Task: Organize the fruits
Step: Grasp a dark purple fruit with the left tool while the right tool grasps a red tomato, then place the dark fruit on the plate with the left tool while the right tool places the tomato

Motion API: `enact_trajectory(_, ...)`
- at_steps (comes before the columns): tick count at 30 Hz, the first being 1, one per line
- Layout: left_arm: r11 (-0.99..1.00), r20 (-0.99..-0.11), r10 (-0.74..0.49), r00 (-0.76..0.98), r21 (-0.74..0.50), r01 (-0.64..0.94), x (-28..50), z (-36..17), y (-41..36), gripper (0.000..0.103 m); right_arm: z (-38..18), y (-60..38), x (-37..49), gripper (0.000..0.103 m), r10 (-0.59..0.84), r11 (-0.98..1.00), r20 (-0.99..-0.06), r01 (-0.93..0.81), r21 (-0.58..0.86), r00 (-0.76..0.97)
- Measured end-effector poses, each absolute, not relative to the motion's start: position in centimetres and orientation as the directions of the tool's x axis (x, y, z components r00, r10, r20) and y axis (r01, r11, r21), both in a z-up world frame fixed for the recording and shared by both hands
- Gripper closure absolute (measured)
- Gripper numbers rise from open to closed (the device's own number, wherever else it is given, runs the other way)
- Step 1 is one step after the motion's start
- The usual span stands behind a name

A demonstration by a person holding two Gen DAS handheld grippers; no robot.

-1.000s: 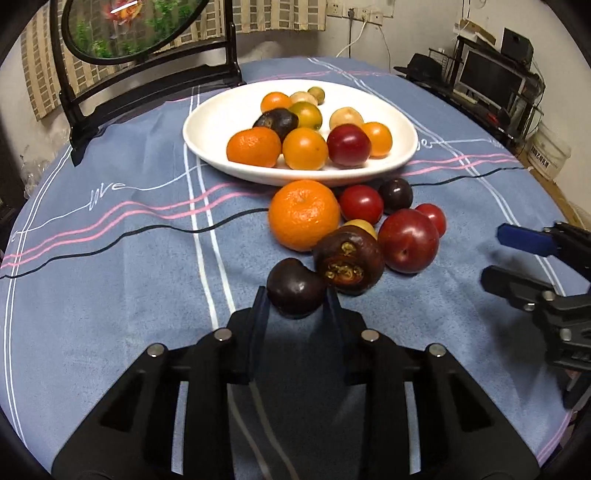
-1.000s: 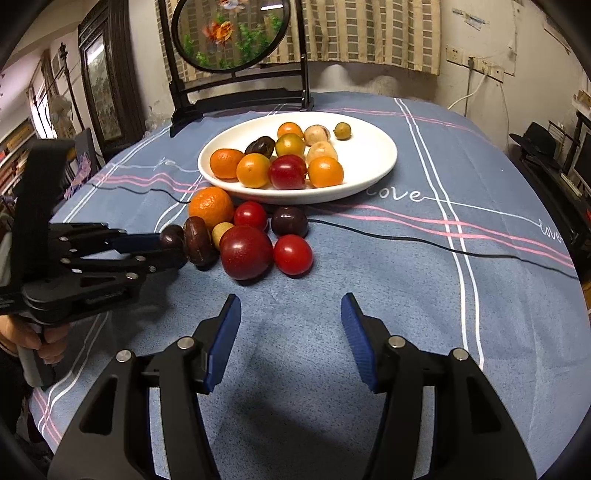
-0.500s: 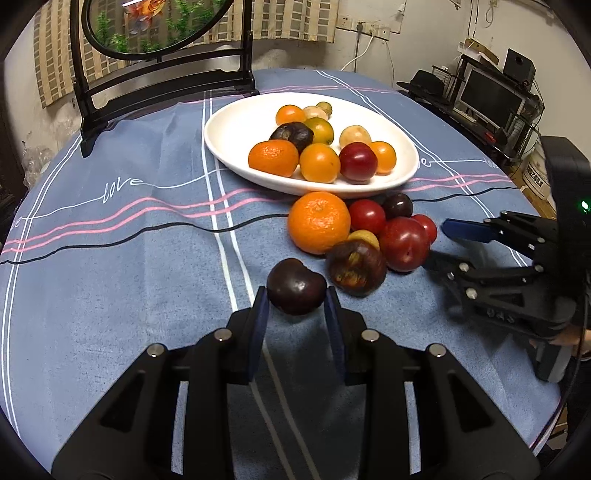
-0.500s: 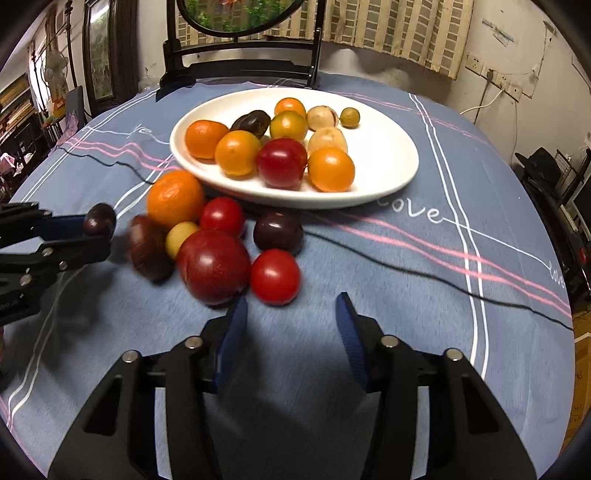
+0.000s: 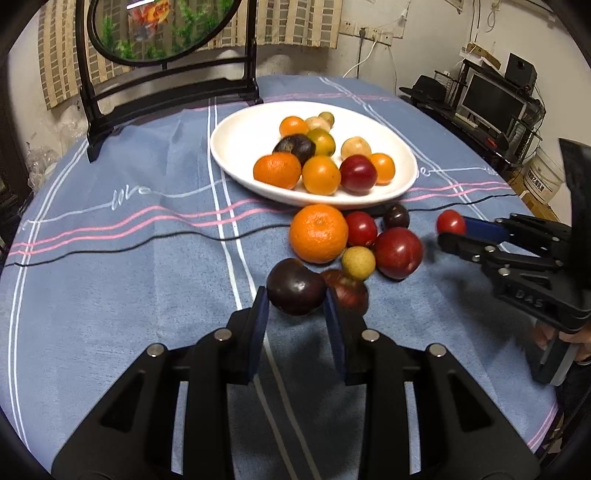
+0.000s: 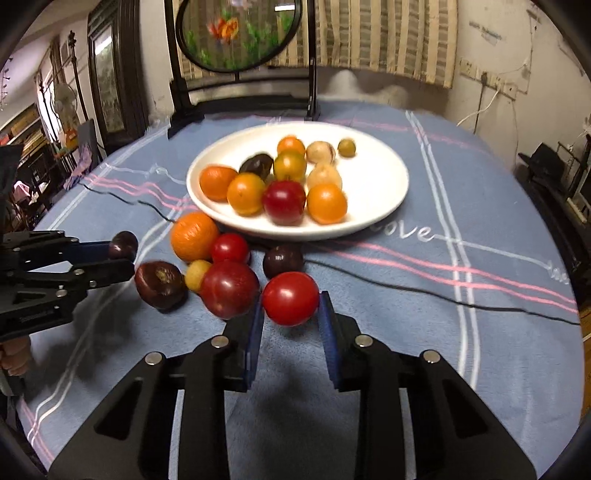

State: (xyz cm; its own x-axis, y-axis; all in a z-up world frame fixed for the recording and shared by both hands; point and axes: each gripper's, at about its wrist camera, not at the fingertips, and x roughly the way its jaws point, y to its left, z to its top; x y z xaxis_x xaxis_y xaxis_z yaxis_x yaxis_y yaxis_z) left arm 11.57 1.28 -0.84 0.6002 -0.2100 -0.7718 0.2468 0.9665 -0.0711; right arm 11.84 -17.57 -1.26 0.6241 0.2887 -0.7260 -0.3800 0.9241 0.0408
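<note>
Blue cloth with pink and white stripes covers the round table [image 5: 122, 266], and a black cable [image 6: 424, 291] runs across it in front of the white plate [image 5: 236, 147]. On the plate lie oranges, a red plum [image 5: 357, 173], a dark fruit and several small yellowish ones. Just short of the plate, on the cloth, a loose cluster sits: a large orange [image 5: 318, 233], a red tomato [image 5: 360, 229], a small dark plum [image 5: 396, 216], a yellow fruit [image 5: 358, 263], a big red plum [image 5: 398, 252] and a dark brown fruit [image 6: 159, 284].

Left gripper [image 5: 297, 314] is clamped on a dark purple plum [image 5: 295, 286], held at the near edge of the cluster. Right gripper [image 6: 291, 314] is clamped on a red cherry tomato [image 6: 290, 298], held beside the big red plum. A round framed picture [image 6: 240, 29] stands on a black stand behind the plate.
</note>
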Motion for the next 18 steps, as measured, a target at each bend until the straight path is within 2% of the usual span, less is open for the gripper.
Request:
enact_trajectory(11, 0.961, -0.718, -0.221, 0.659, -0.047, 0.271, 12.2, 3.2, 0.2, 0.072, 3.5, -18.0, 11.0, 0.073, 0.296, 0.931, -0.616, -0.365, 0.014, 0.73)
enact_trajectory(18, 0.96, -0.704, -0.232, 0.672, -0.053, 0.276, 15.3, 4.4, -0.7, 0.072, 3.5, -17.8, 13.7, 0.073, 0.29, 0.938, -0.604, -0.347, 0.024, 0.743)
